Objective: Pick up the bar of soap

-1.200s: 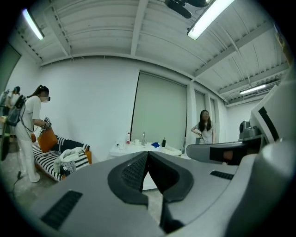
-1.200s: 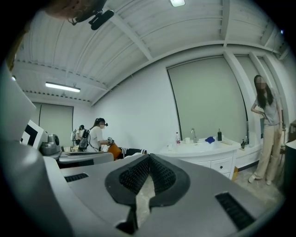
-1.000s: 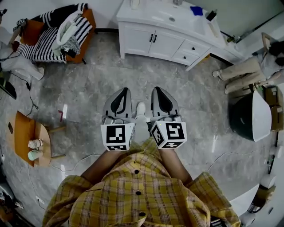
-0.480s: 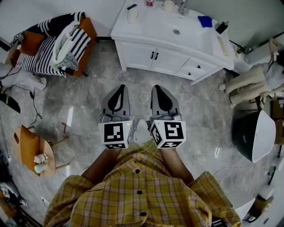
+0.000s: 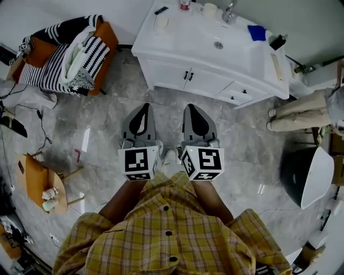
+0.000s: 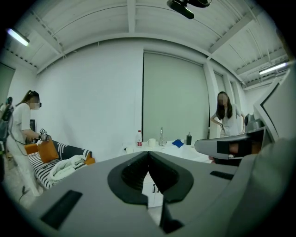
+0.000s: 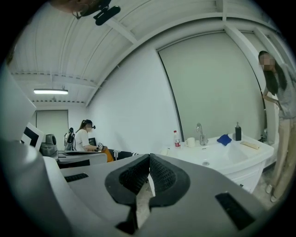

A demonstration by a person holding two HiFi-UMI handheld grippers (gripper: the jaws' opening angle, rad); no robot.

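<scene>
The left tool [image 5: 145,107] is pressed together, and nothing is held between its jaws; the right tool [image 5: 191,106] is likewise pressed together and empty; both are held side by side, close to each other, over the floor [image 5: 102,123], backed by a yellow checked shirt [image 5: 172,231]; they are pointed toward the cabinet [image 5: 185,78], from which they are kept well apart; a pale oval lump, probably the soap [image 5: 161,22], is seen lying at the left end of the worktop [image 5: 183,37], untouched and far from both tools; a bottle [image 5: 185,5], a mug [image 5: 208,9] and a tap [image 5: 230,9] are lined up along the back edge; the basin [image 5: 226,45] is set right of the middle, with a blue cloth [image 5: 257,33] beside it; a chair [image 5: 102,32] draped in striped fabric is placed left of the cabinet.
</scene>
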